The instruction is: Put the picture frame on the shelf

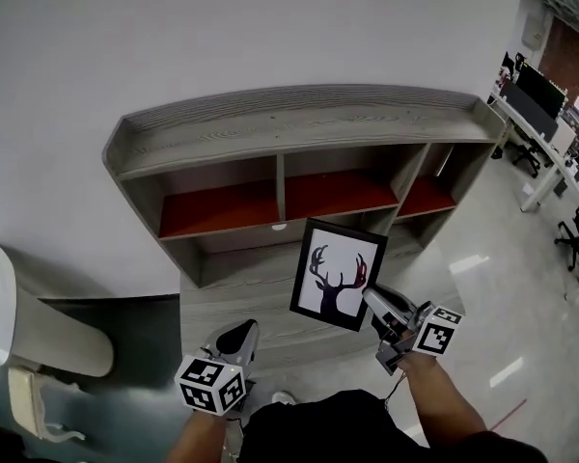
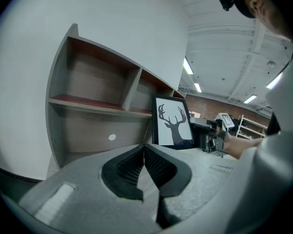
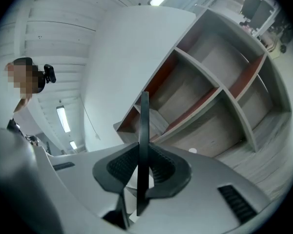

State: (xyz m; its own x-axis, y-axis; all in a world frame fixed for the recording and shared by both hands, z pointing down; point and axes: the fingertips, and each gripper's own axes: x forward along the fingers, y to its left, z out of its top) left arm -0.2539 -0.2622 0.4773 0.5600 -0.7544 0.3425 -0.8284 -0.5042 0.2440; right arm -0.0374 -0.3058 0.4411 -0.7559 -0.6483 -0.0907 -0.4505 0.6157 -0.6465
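Note:
The picture frame [image 1: 336,273] is black with a deer-head silhouette on white. It hangs upright in front of the grey shelf unit [image 1: 299,123], over its lower ledge. My right gripper [image 1: 374,307] is shut on the frame's lower right corner. In the right gripper view the frame [image 3: 144,145] appears edge-on, clamped between the pads. My left gripper [image 1: 239,336] is shut and empty, low at the left. From the left gripper view the frame [image 2: 173,121] and the right gripper [image 2: 198,126] lie ahead to the right, beyond my closed left gripper [image 2: 144,147].
The shelf has three red-floored compartments [image 1: 222,207] and a deeper grey ledge [image 1: 261,278] below. A white wall stands behind it. A white rounded object [image 1: 19,326] sits at the left. Office desks and chairs [image 1: 550,133] fill the far right.

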